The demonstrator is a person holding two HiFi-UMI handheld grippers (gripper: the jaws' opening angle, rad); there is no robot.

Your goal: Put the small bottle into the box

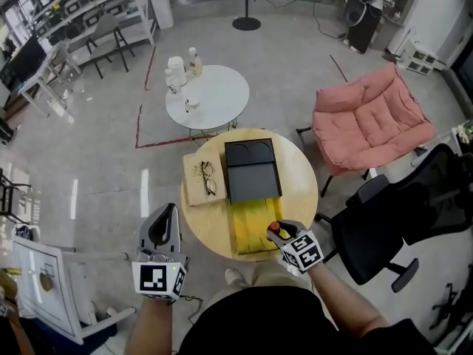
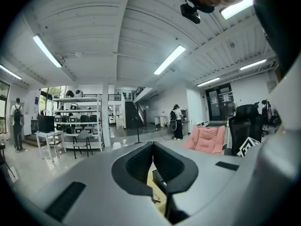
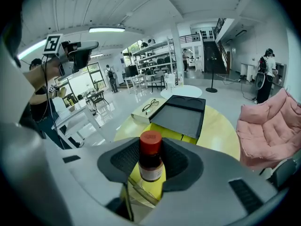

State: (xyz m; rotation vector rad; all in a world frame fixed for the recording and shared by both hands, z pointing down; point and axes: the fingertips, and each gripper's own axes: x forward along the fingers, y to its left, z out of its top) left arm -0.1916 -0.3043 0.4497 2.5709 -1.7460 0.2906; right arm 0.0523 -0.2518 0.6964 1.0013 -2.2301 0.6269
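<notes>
The small bottle (image 3: 150, 158) has a red cap, a dark brown body and a pale label. It stands upright in my right gripper (image 3: 150, 169), which is shut on its body. In the head view the bottle's cap (image 1: 274, 229) and the right gripper (image 1: 281, 235) hover over the near right corner of the yellow box (image 1: 251, 228). The box's black part (image 1: 252, 170) lies flat behind the yellow part on the round wooden table (image 1: 299, 180). My left gripper (image 1: 164, 231) hangs off the table's left side with its jaws (image 2: 152, 150) shut and empty.
A beige book (image 1: 194, 191) with a pair of glasses (image 1: 208, 178) on it lies on the table's left part. Beyond stands a white round table (image 1: 214, 95) with bottles. A pink chair (image 1: 369, 120) and a black office chair (image 1: 399, 220) stand to the right.
</notes>
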